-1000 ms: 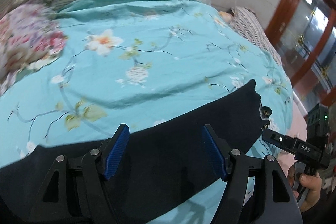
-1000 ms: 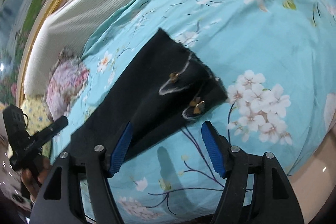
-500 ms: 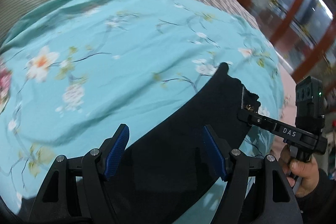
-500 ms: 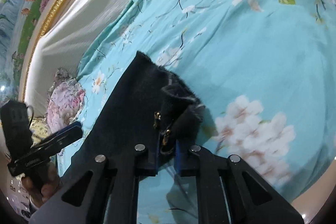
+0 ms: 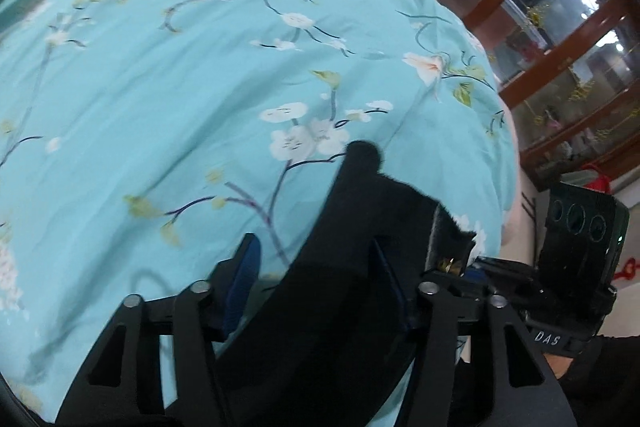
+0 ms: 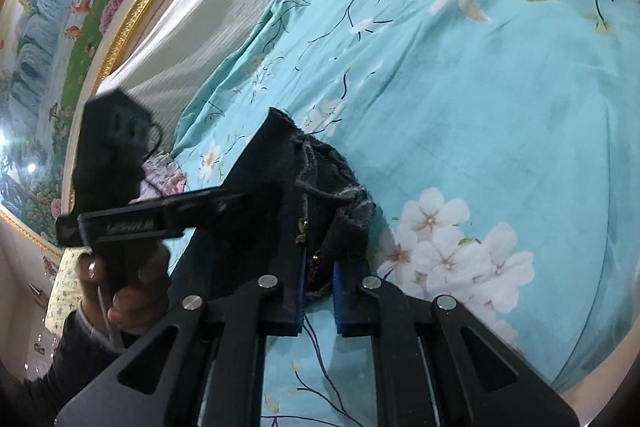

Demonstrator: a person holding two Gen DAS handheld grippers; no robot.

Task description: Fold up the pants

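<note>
One fold barely started
right gripper (image 6: 318, 297) pinches black pants (image 6: 256, 187) waistband; left gripper (image 5: 316, 275) spread wide around the fabric, everything else unfolded.

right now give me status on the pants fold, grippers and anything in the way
Right gripper shut on pants waistband end. Left gripper open, astride the fabric. Pants lie on floral bedspread. Nothing blocking.
</note>
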